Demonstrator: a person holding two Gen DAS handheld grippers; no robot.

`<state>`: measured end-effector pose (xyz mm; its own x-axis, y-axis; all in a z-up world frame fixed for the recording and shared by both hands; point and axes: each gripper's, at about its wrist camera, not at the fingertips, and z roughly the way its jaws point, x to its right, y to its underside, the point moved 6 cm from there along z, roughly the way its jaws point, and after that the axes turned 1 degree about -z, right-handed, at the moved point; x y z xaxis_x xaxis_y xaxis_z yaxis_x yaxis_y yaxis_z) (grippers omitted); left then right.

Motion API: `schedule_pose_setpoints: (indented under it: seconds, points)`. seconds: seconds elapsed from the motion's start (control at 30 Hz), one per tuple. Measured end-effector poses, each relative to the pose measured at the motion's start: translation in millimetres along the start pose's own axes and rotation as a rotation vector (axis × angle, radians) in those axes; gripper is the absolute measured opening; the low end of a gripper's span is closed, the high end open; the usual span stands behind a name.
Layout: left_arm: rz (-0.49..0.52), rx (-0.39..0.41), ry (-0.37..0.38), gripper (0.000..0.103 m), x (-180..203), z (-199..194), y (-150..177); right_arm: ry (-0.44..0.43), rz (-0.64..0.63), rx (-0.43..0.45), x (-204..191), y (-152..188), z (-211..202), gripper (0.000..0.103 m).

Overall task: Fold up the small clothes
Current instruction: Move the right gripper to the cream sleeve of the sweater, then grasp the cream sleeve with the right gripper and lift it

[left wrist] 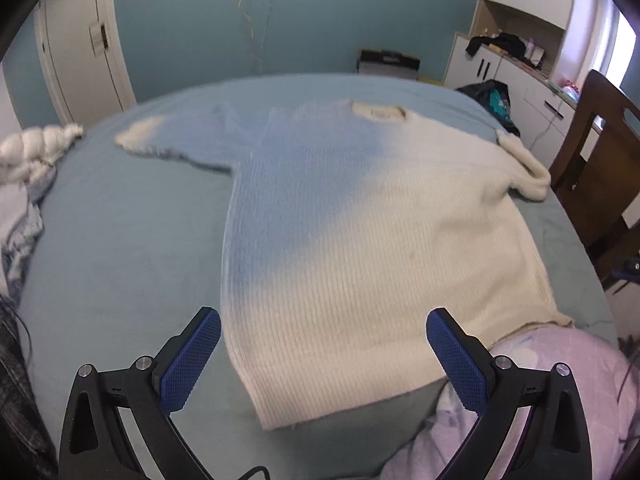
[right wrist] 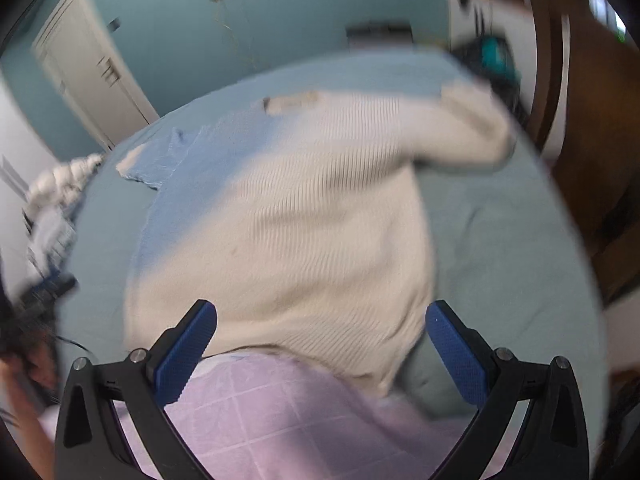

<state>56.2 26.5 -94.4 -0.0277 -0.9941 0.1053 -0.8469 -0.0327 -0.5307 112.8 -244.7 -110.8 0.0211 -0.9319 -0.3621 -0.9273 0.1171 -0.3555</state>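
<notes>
A knitted sweater [left wrist: 360,240], light blue on its left half and cream on its right, lies spread flat on the bed with both sleeves out to the sides and the collar at the far end. It also shows in the right wrist view [right wrist: 304,232], blurred. My left gripper [left wrist: 323,320] is open and empty, above the sweater's near hem on the left side. My right gripper [right wrist: 321,314] is open and empty, above the near hem on the cream side.
The bed has a pale blue-green sheet [left wrist: 120,260]. Pink checked cloth [right wrist: 280,412] lies at the near edge. A white bundle [left wrist: 36,152] lies at the left. A wooden chair [left wrist: 600,168] stands at the right, white cabinets [left wrist: 512,60] behind.
</notes>
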Motion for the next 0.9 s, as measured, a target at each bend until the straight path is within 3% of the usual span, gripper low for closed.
schedule_pose_setpoints:
  seconds: [0.1,0.17,0.27,0.37,0.5,0.6,0.73,0.77,0.83,0.87,0.9]
  points:
    - [-0.094,-0.072,0.071,0.103,-16,35,13,-0.095,0.127,-0.127,24,2,36,0.102]
    - [-0.128,-0.117,0.068,0.103,-30,67,21,-0.155,0.216,-0.206,39,9,62,0.1]
    - [-0.183,-0.262,0.021,0.103,-51,114,47,-0.213,0.371,-0.342,62,30,104,0.073]
    - [-0.233,-0.355,0.015,0.103,-61,146,68,-0.191,0.453,-0.454,79,56,131,0.069]
    - [-0.258,-0.357,0.045,0.103,-61,165,77,-0.122,0.53,-0.461,96,70,109,0.071]
    - [-0.206,-0.389,0.029,0.103,-55,171,88,-0.165,0.55,-0.474,95,69,94,0.071]
    - [-0.189,-0.441,-0.007,0.103,-46,182,99,-0.271,0.554,-0.489,84,73,105,0.067]
    - [-0.192,-0.442,-0.015,0.103,-47,187,102,-0.294,0.526,-0.482,75,70,104,0.049]
    - [-0.201,-0.433,-0.01,0.102,-49,196,106,-0.29,0.439,-0.428,62,57,95,0.033]
    - [-0.205,-0.428,-0.007,0.1,-49,200,106,-0.323,0.421,-0.397,59,55,92,0.008]
    - [-0.207,-0.423,-0.015,0.096,-53,200,107,-0.37,0.424,-0.361,56,47,82,0.008]
